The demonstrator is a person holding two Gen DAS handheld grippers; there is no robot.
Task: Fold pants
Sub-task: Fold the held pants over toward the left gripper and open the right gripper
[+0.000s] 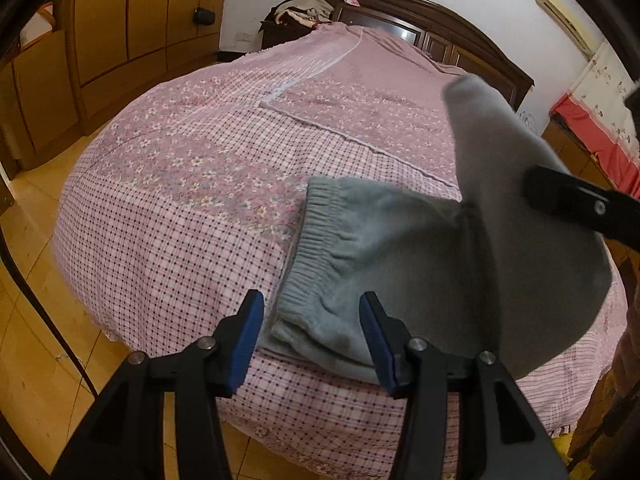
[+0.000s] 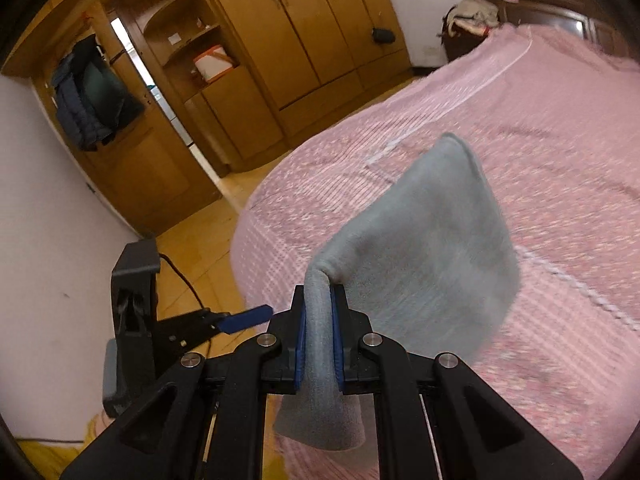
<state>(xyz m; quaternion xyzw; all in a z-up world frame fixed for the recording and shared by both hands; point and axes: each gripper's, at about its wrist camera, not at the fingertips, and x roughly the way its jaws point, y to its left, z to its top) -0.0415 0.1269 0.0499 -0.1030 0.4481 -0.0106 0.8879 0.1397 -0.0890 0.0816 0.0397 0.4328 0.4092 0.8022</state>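
Note:
Grey pants (image 1: 384, 240) lie at the near edge of the bed, their gathered elastic waistband (image 1: 308, 248) towards the left. My left gripper (image 1: 312, 312) is open, its blue pads either side of the waistband's near corner, not closed on it. My right gripper (image 2: 319, 320) is shut on a folded edge of the pants' leg (image 2: 432, 248) and holds that part lifted above the bed. In the left wrist view the lifted leg (image 1: 520, 184) rises at the right, with the right gripper's black finger (image 1: 576, 204) against it. The left gripper (image 2: 244, 316) also shows in the right wrist view.
The bed is covered by a pink checked and flowered sheet (image 1: 192, 184). A dark wooden headboard (image 1: 440, 28) stands at the far end, with a pile of clothes (image 1: 304, 12) beside it. Wooden wardrobes (image 2: 304, 28) line the wall across a tiled floor (image 1: 36, 344).

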